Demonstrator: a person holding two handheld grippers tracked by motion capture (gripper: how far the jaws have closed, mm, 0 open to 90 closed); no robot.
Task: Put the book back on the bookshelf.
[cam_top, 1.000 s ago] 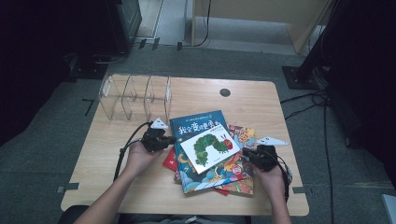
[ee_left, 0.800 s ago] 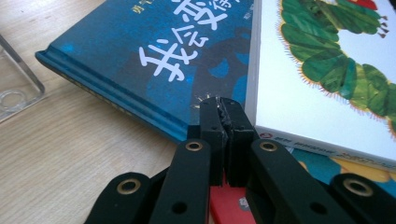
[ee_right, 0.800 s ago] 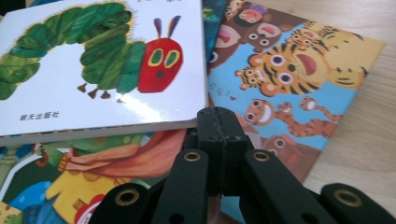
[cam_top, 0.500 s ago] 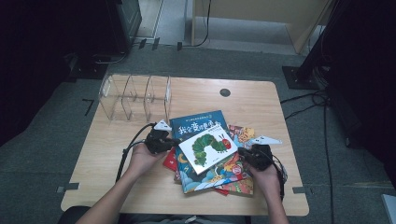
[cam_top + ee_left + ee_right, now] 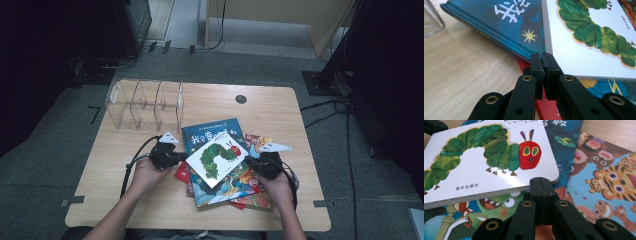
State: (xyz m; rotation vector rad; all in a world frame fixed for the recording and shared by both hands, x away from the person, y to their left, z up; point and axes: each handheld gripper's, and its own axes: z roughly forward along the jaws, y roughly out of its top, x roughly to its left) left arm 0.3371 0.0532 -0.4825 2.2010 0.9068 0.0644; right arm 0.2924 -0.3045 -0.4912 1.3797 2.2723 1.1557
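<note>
A white caterpillar board book (image 5: 218,159) (image 5: 584,50) (image 5: 474,172) lies on top of a pile of picture books. Under it is a dark blue book (image 5: 210,133) (image 5: 506,27). My left gripper (image 5: 183,157) (image 5: 543,55) is shut, with its tips at the white book's left corner beside the blue book's edge and over a red book (image 5: 544,110). My right gripper (image 5: 249,161) (image 5: 541,180) is shut with nothing in it. Its tips rest against the white book's right edge near the caterpillar's red head.
A clear acrylic divider rack (image 5: 145,104) stands at the table's back left. More books spread out under the pile, among them a tiger cover (image 5: 614,180) on the right. Bare wood table (image 5: 100,165) lies left of the pile, and a round hole (image 5: 241,99) sits near the back edge.
My right gripper has slid left up to the white book's edge. The left gripper has crept slightly right, and the white book has shifted a little to the left.
</note>
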